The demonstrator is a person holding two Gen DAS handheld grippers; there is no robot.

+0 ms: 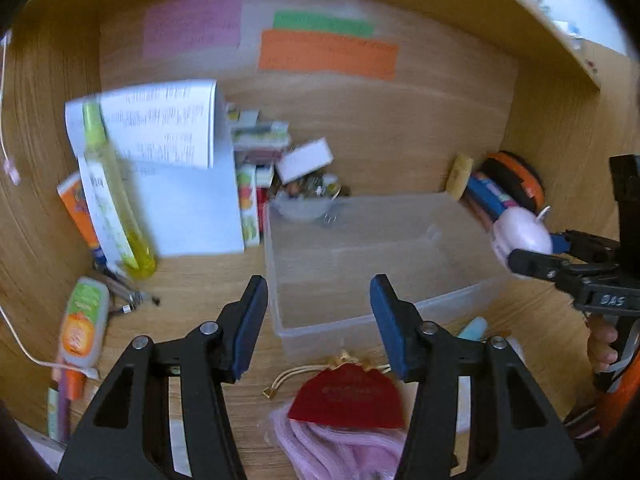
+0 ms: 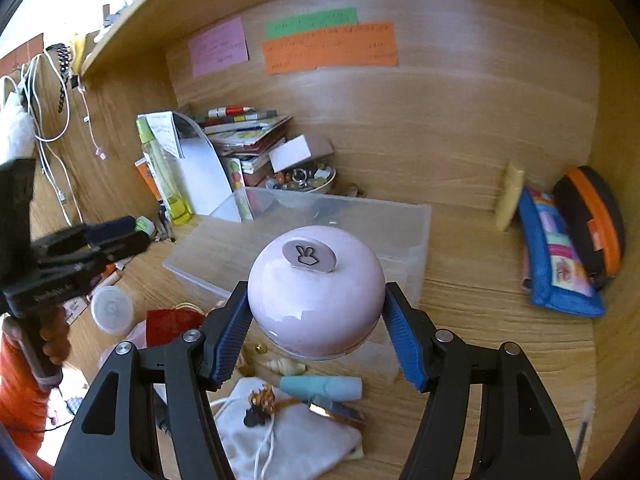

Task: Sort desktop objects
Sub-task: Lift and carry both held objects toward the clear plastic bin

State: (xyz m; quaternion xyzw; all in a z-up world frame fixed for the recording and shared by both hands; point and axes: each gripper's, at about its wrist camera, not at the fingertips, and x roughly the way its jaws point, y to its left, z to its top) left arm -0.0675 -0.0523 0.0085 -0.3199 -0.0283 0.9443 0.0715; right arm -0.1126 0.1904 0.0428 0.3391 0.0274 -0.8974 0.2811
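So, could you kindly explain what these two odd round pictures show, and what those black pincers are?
There is no robot: a person holds a handheld two-finger gripper in each hand, and each carries a wide-angle camera looking along its fingers. One picture is from the left tool, the other from the right.

The left gripper is open and empty, above a red pouch on a pink cloth, facing a clear plastic box on the wooden desk.

The right gripper is shut on a pink rounded container with a rabbit tab on top, held above the desk near the box. Beneath it lie a white pouch and a light blue cap. A yellow bottle and papers sit further back.
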